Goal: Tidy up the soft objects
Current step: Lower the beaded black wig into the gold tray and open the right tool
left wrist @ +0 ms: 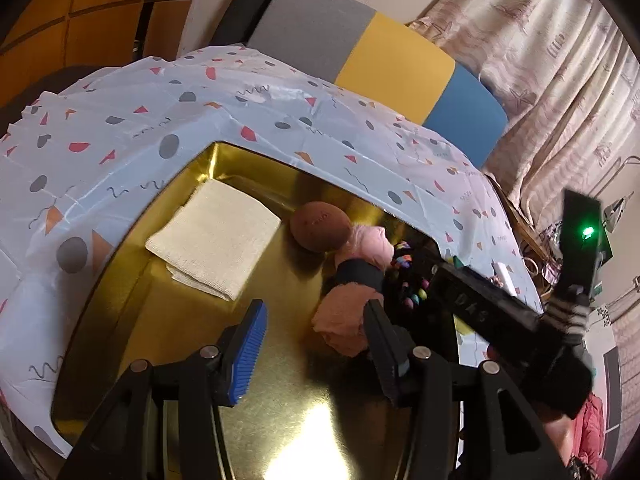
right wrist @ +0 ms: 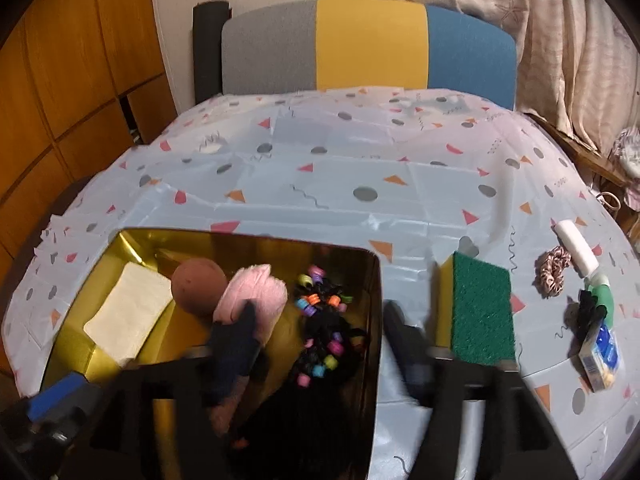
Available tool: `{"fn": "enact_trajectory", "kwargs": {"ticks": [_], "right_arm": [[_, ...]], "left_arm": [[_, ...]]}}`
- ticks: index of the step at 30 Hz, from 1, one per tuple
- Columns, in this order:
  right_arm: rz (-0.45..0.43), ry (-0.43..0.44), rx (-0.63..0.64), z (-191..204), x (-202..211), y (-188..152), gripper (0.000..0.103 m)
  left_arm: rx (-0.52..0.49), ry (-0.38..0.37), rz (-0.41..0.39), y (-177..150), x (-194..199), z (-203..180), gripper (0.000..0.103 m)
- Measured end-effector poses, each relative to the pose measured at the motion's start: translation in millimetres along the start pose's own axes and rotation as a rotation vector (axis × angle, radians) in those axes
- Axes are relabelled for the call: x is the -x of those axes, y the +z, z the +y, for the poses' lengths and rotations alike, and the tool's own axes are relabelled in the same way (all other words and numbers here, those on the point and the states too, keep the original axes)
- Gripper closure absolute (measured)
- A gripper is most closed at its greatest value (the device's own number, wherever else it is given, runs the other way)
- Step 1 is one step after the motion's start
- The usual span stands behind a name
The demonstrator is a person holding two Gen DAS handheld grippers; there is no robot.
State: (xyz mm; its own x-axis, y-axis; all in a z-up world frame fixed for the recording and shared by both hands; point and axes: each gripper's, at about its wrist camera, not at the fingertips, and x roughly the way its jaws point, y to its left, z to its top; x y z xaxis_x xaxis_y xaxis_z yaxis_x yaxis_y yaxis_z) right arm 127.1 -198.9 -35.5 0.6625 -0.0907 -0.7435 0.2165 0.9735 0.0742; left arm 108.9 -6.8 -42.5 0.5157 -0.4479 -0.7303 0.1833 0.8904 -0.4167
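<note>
Left gripper point(left wrist: 316, 340) open (over gold tray point(left wrist: 120, 300)) — pink sock point(left wrist: 344, 320) seemingly touching right finger.

The right tongs point(right wrist: 316, 340) are motion-blurred in their own view, so the surfaces of their fingers point(right wrist: 236, 344) cannot be made out, and their frame runs off the bottom edge. The left finger covers part of the pink cloth point(right wrist: 256, 292); whether it touches it is unclear. The black beaded bundle point(right wrist: 324, 328) fades into dark blur below, its lower end lost. The gold box point(right wrist: 374, 320) has its near wall hidden behind the tongs. In the left view, the left tongs point(left wrist: 316, 344) cover the near part of the peach cloth point(left wrist: 340, 316). The carton point(right wrist: 600, 356) bears print too small to read.
</note>
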Motion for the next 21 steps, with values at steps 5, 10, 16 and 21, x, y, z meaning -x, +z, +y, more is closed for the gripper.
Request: {"fn": "enact_trajectory", "kwargs": {"ticks": [5, 10, 16, 21], "right_arm": [[-0.1, 0.028, -0.013, -12, 30, 4, 0.025], [-0.172, 0.028, -0.026, -28, 59, 3, 0.018], [-0.148, 0.011, -0.045, -52, 70, -17, 0.015], [-0.072, -0.026, -0.056, -81, 63, -49, 0.015]], "left_arm": [[-0.02, -0.01, 0.018, -6, -4, -8, 0.053], [-0.055, -0.023, 0.019, -11, -4, -20, 0.053], [-0.101, -0.042, 0.022, -19, -2, -36, 0.053], [-0.188, -0.086, 0.028, -30, 0, -61, 0.053]]}}
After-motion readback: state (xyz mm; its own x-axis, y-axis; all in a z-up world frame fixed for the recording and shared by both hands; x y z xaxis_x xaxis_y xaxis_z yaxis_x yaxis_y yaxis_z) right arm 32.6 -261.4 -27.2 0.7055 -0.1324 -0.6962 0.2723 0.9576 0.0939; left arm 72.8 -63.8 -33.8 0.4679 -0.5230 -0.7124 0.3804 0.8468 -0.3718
